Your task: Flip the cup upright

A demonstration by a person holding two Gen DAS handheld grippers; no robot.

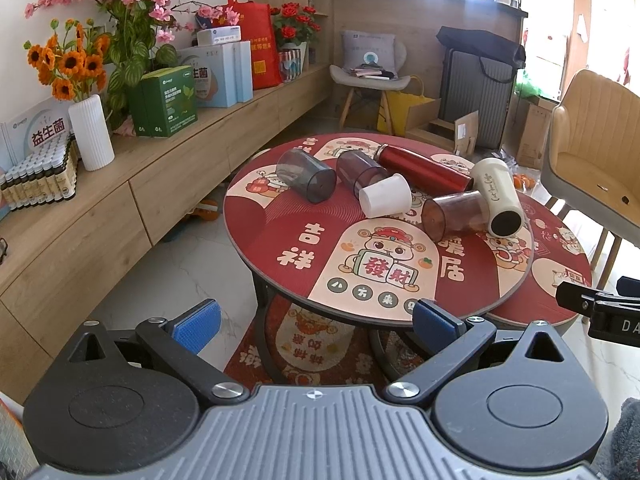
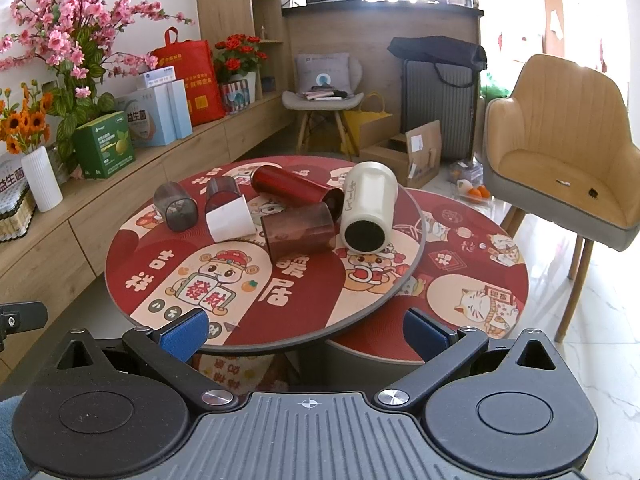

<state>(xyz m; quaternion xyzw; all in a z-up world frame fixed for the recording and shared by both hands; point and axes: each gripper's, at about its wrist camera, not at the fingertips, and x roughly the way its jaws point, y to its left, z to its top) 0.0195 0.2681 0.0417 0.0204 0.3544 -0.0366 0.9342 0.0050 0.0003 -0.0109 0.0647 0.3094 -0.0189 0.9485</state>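
Observation:
Several cups lie on their sides on the round red table [image 1: 320, 236] [image 2: 304, 320]: a grey clear cup [image 1: 306, 176] [image 2: 175, 207], a dark clear cup [image 1: 358, 168] [image 2: 221, 192], a white cup [image 1: 386, 196] [image 2: 231, 220], a brown clear cup [image 1: 456, 214] [image 2: 298, 230], a red flask [image 1: 424, 168] [image 2: 296, 189] and a cream tumbler [image 1: 498, 200] [image 2: 368, 210]. My left gripper [image 1: 316, 322] is open and empty, short of the table's near edge. My right gripper [image 2: 306, 334] is open and empty at the near edge.
A lower round red table [image 2: 472, 280] stands to the right under the first. A tan armchair [image 2: 560, 152] is at the right. A long wooden cabinet [image 1: 120, 200] with boxes, a white vase [image 1: 91, 132] and flowers runs along the left. A chair [image 1: 370, 78] and a suitcase [image 1: 476, 92] stand behind.

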